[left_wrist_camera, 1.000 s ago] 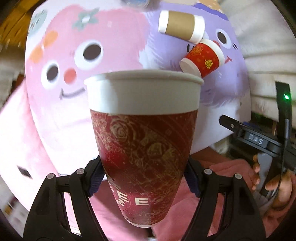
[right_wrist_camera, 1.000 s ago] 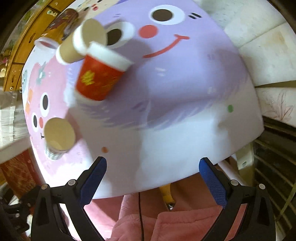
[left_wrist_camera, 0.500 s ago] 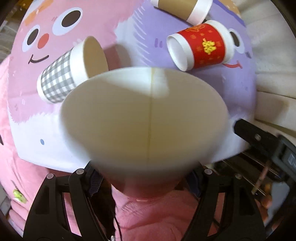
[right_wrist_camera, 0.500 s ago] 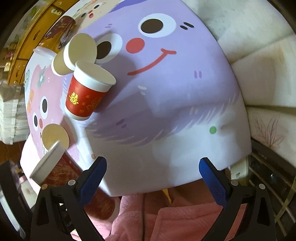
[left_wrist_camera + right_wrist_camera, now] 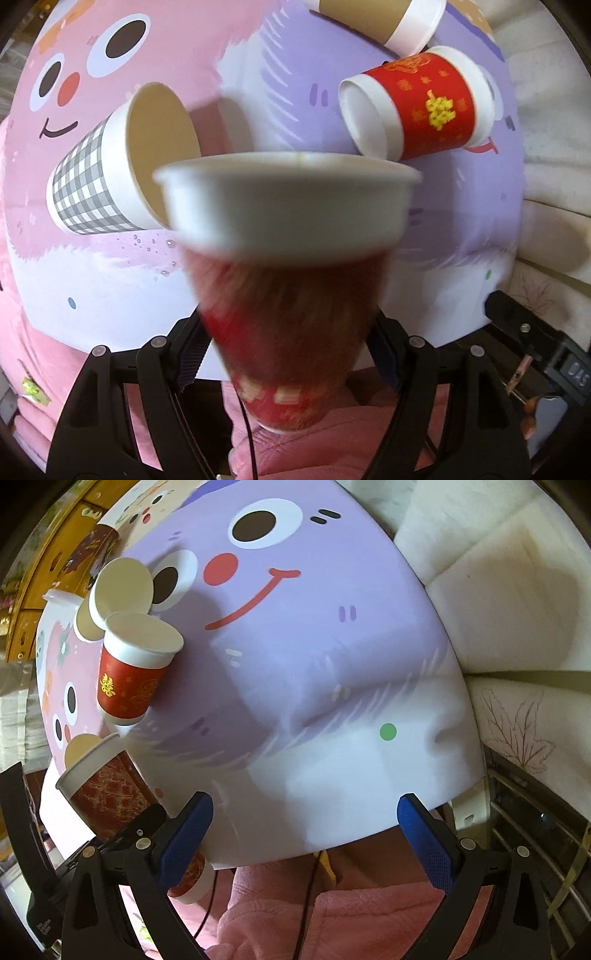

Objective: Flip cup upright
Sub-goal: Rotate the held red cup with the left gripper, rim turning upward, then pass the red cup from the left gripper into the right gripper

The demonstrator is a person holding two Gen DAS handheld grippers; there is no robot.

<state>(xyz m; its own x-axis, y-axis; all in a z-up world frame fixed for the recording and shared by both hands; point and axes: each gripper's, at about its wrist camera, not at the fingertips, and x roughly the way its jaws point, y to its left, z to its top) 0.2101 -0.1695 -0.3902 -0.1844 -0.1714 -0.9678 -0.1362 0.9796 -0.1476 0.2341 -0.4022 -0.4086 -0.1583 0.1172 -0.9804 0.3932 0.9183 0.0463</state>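
My left gripper (image 5: 288, 354) is shut on a dark red coffee cup (image 5: 291, 295) with gold pattern and a white rim. The cup fills the middle of the left wrist view, rim away from me, blurred, held above the near table edge. It also shows in the right wrist view (image 5: 99, 790) at the lower left, tilted. My right gripper (image 5: 303, 842) is open and empty above the near edge of the table.
The round table (image 5: 110, 280) has a pink and purple cartoon cloth. A grey checked cup (image 5: 110, 173), a bright red cup (image 5: 421, 107) and a brown cup (image 5: 376, 18) lie on their sides. White cushions (image 5: 517, 609) stand at the right.
The held cup has tipped from mouth facing me to showing its side, rim away. The left gripper has turned and moved. The right gripper has shifted slightly toward the table.
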